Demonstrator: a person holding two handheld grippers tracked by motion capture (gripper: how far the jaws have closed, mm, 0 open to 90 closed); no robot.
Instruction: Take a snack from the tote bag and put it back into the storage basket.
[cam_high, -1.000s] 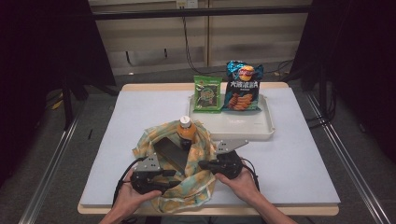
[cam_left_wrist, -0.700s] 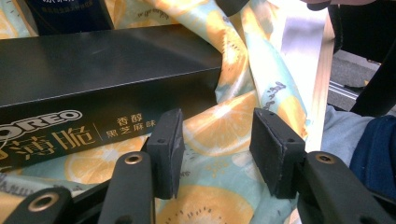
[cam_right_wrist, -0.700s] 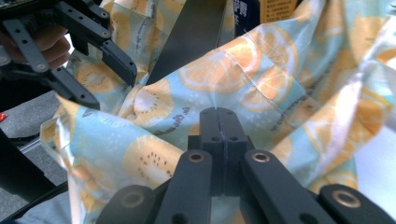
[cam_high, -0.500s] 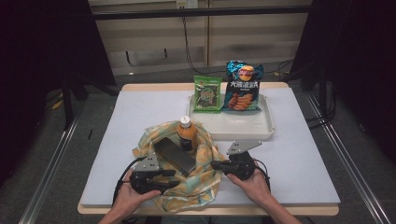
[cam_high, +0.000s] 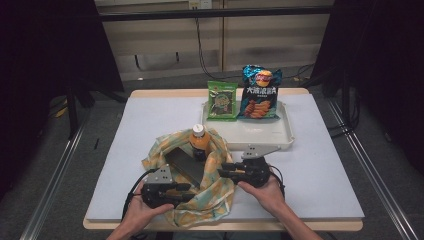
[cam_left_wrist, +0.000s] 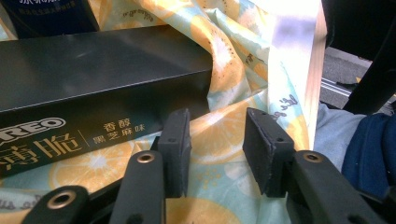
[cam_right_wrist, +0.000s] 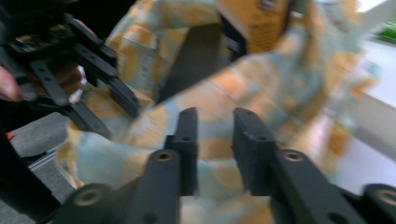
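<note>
A cloth printed with orange slices (cam_high: 212, 192) lies bunched at the table's front centre. On it stand an orange-capped bottle (cam_high: 199, 141) and a dark flat Oreo box (cam_high: 181, 165), which fills the left of the left gripper view (cam_left_wrist: 93, 79). My left gripper (cam_high: 188, 189) rests on the cloth's front left part, its jaws open over the fabric (cam_left_wrist: 217, 154) just beside the box. My right gripper (cam_high: 224, 173) is at the cloth's right edge, jaws open and pointing into the blurred fabric (cam_right_wrist: 215, 154). The left gripper (cam_right_wrist: 88, 70) shows across the cloth in the right gripper view.
A white tray (cam_high: 250, 137) sits behind the cloth at centre right, holding a green snack bag (cam_high: 222, 101) and a blue chip bag (cam_high: 259, 95) upright at its back. The white tabletop (cam_high: 140, 125) extends left of the cloth and right of the tray.
My right gripper drew away to the right from the cloth's middle, then edged back left and slightly farther up the table. The left gripper has barely moved.
</note>
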